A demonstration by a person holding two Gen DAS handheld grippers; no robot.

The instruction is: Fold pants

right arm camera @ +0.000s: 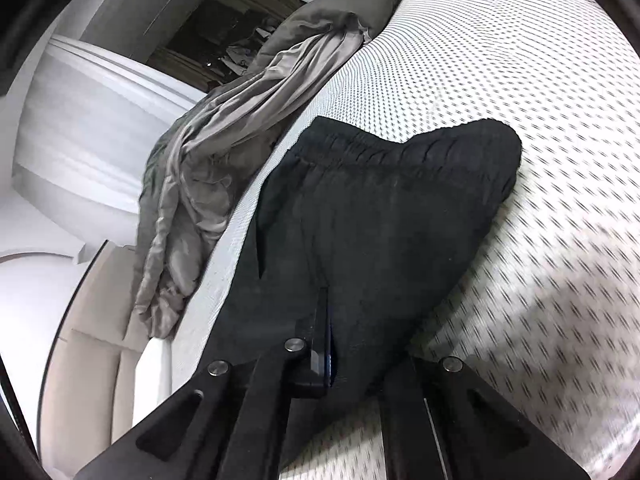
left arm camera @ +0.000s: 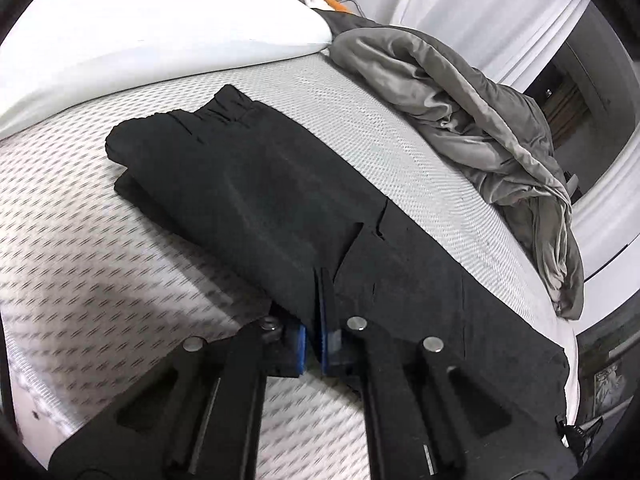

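Both pairs of fingers are clenched on black cloth as I watch from my end: the left gripper (left arm camera: 316, 304) has its blue pads pressed together with a fold of the pants (left arm camera: 256, 200) pinched between them, and the right gripper (right arm camera: 326, 320) is closed just as tight on the near edge of the same garment, one finger buried under the fabric. Those black pants lie on the bed (left arm camera: 80, 264), on its white sheet with the small dashed pattern, already doubled over into a thick stack. In the left wrist view their long axis runs diagonally — the gathered elastic waistband (left arm camera: 216, 110) points away to the upper left, toward the white pillow (left arm camera: 160, 28), while the rest stretches down to the lower right along the mattress edge. In the right wrist view I see the waistband (right arm camera: 400, 144) across the far end of the bundle, with the cloth narrowing toward my fingers. A crumpled grey blanket (left arm camera: 460, 92) sits heaped along the far side of the bed, apart from the pants, a strip of bare sheet between them. I can make out no brand, label or writing on the pants or the bedding — the cloth is plain black, and the sheet near the lens is smeared with blur.
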